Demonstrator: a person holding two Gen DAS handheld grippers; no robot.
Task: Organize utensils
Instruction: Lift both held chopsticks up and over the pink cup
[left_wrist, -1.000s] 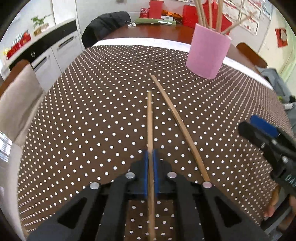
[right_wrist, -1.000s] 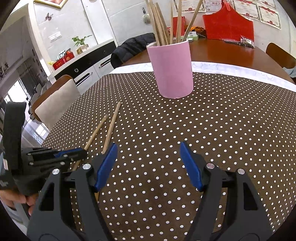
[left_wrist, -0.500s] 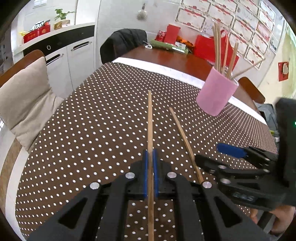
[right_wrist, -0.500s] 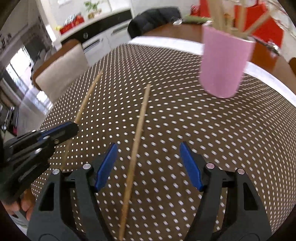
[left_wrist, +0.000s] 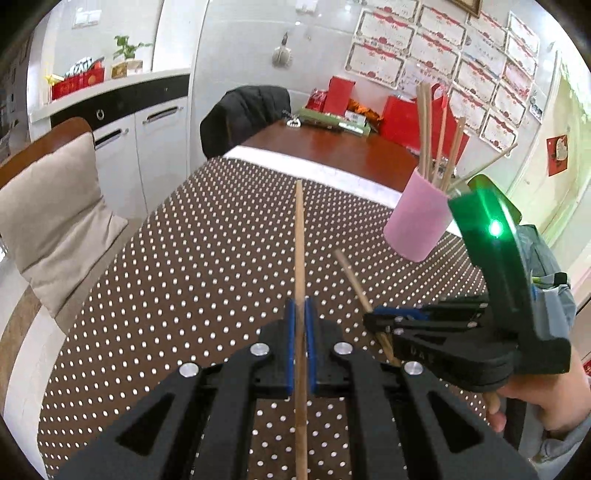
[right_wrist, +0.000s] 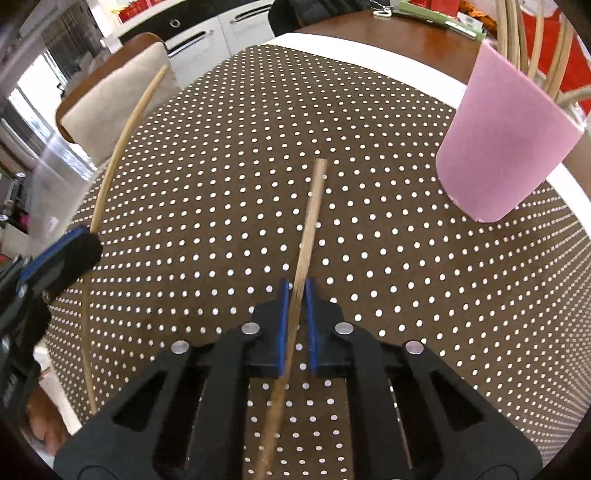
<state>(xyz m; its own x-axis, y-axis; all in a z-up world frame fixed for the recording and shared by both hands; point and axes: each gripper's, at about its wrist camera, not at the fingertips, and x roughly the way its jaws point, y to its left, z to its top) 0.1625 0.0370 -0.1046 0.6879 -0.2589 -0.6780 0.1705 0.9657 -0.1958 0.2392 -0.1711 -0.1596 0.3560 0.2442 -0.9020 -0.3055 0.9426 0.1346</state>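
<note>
My left gripper (left_wrist: 300, 314) is shut on a wooden chopstick (left_wrist: 299, 236) that points forward, lifted above the dotted tablecloth (left_wrist: 192, 266). My right gripper (right_wrist: 295, 295) is shut on a second wooden chopstick (right_wrist: 308, 229), which also shows in the left wrist view (left_wrist: 351, 277). The right gripper shows in the left wrist view (left_wrist: 373, 319) beside my left one. The left gripper (right_wrist: 79, 243) and its chopstick (right_wrist: 118, 147) show at the left of the right wrist view. A pink cup (left_wrist: 419, 221) holding several chopsticks stands ahead to the right, also in the right wrist view (right_wrist: 506, 147).
A cushioned chair (left_wrist: 48, 206) stands at the table's left side. A chair with a black jacket (left_wrist: 243, 114) is at the far end. Red bags (left_wrist: 402, 118) and a green tray (left_wrist: 332, 120) sit on the bare wood beyond the cloth.
My right gripper has swung left over the second chopstick and shut on it. My left gripper has raised its chopstick and tilted it upward.
</note>
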